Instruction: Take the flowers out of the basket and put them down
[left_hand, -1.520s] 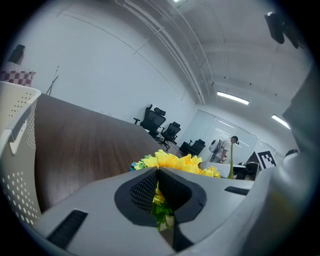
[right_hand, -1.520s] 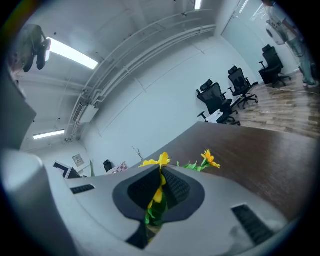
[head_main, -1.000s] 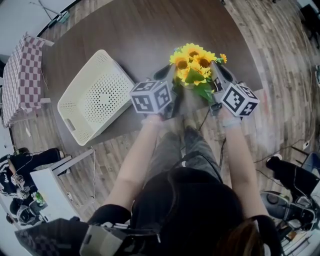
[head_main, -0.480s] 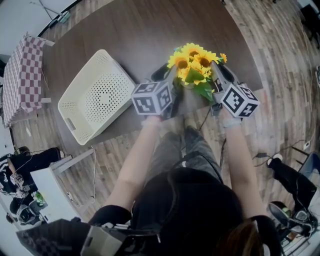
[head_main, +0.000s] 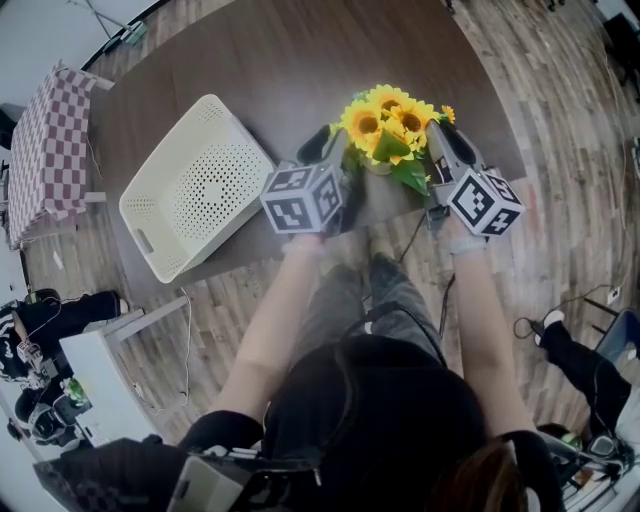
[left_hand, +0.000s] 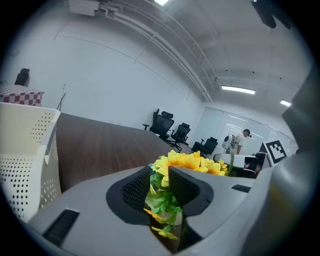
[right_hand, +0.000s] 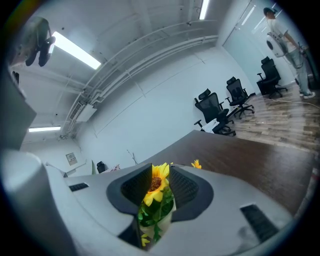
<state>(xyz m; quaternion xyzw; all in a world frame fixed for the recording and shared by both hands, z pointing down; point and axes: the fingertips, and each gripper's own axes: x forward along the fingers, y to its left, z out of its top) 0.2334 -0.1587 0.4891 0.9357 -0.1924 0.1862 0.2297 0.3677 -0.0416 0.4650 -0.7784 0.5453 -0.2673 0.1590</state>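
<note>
The flowers (head_main: 388, 125), a bunch of yellow sunflowers, are out of the basket (head_main: 195, 190) and stand on the dark counter (head_main: 270, 70), close to its near edge, with a gripper on either side. The white basket lies off to the left, apart from them.

The left gripper (left_hand: 160, 181) has just been opening its jaws, which stand a moderate way apart. Green leaves (left_hand: 162, 202) and a blossom show in the gap, and the pads do not appear to press on anything. The right gripper (right_hand: 161, 184) has also just been opening. Its jaws are wide, with a sunflower head and foliage framed between them but seemingly free.

The put-down looks all but finished, so the risk lies in the retreat. Leaves sit in both gaps (the left one is the tighter), and a jaw drawn back at an angle could hook a leaf or stem and drag the bunch along. The bunch looks top-heavy, so a small tug would likely tip it. Being so near the counter's edge, it might then roll off onto the floor (head_main: 560, 120). A sideways swing of either gripper could knock it over just as easily. Whether the base stands firmly cannot be told, because foliage hides it.
</note>
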